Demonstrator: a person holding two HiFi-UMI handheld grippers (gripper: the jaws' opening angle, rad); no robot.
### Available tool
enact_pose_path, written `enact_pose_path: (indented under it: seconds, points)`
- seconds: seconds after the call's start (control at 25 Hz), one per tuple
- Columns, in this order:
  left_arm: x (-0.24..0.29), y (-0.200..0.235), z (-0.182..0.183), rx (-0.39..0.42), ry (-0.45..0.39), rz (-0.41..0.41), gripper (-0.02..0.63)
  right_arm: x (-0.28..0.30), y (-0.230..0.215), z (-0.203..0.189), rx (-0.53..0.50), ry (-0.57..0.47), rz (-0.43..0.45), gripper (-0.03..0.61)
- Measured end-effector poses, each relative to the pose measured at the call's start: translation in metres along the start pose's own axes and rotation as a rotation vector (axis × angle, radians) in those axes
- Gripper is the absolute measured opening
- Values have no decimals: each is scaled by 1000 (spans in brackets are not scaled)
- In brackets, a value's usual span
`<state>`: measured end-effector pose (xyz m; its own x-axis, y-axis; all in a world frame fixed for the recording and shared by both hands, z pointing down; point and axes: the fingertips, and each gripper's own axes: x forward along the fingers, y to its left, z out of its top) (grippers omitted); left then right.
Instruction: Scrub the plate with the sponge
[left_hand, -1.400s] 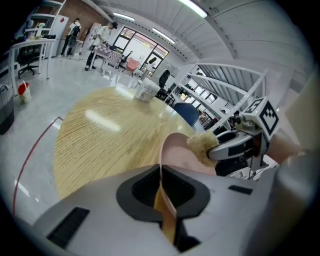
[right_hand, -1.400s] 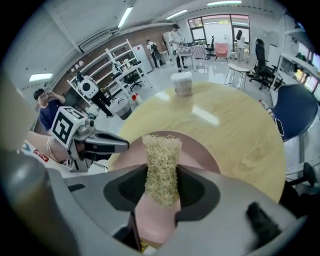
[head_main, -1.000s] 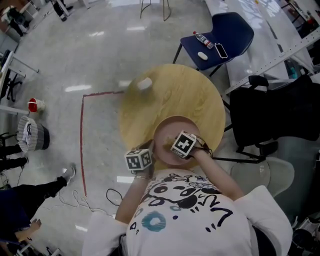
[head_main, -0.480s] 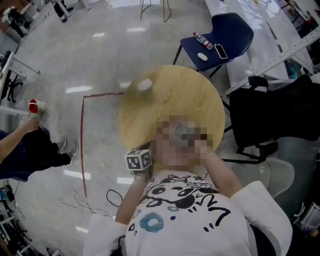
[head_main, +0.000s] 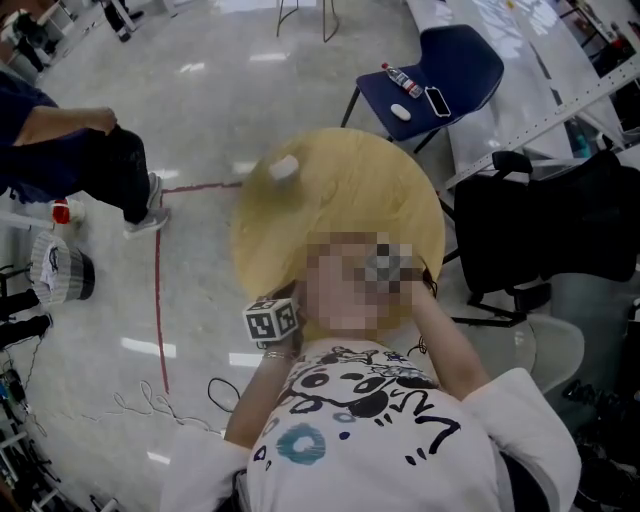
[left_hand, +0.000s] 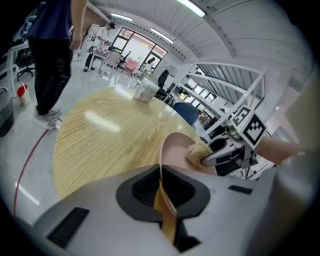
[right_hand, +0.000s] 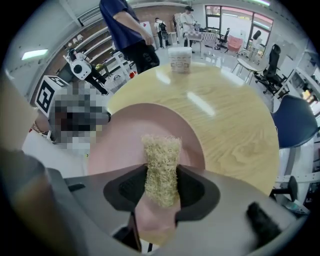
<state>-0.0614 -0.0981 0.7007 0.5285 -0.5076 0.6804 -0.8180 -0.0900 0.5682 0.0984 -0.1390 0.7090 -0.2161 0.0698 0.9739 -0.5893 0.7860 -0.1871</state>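
1. Your left tool (left_hand: 161, 182) is narrow. It is pinched on the rim of the pink plate (left_hand: 176, 147) and holds it tipped up at the near side of the round wooden bench (left_hand: 100, 140).
2. Your right tool (right_hand: 161, 186) is clamped on the sponge (right_hand: 162, 155), a coarse yellow pad that sticks out past the jaws. Its far end lies against the plate's inner face.
3. The plate is at the bench's near edge, just in front of your body. Beyond it, open wood runs to a white cup (right_hand: 180, 59) that stands near the far edge, well apart from both tools.
4. A blue chair (head_main: 440, 65) stands just off the bench's far right, with a few small things on its seat. A black chair (head_main: 540, 220) sits close on the right side.
5. On the left, a red tape line (head_main: 158, 300) runs along the floor (head_main: 200, 100). A person in dark clothes (head_main: 80, 150) stands beyond it, apart from the bench and cut off by the picture's edge.
6. In the head view, the plate, the sponge and the right tool cannot be made out. Only the left tool's marker cube shows there, beside your forearm. No view shows whether the plate's lower rim rests on the bench. In the right gripper view, most of the left tool is also unreadable.
7. The bench top is pale wood grain with streaks of glare. The floor is grey and glossy and reflects the ceiling lights. Desks, office chairs and glass doors stand further back in the room.
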Motion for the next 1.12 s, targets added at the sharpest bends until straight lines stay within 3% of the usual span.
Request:
enact_pose_path:
  seconds: [0.32,0.48,0.72,1.12]
  points:
    - [-1,0,1,27,6,7,26,-2,10,-28,26,11,9,183]
    - [-1,0,2,32,7,11,26,0,32,-35,30,-13,68,183]
    - [1,0,4,33,11,10,26,1,42,-52,24,31,66,183]
    - [1,-1,3,27,9,8,26,8,78,-42,-69,54,148,183]
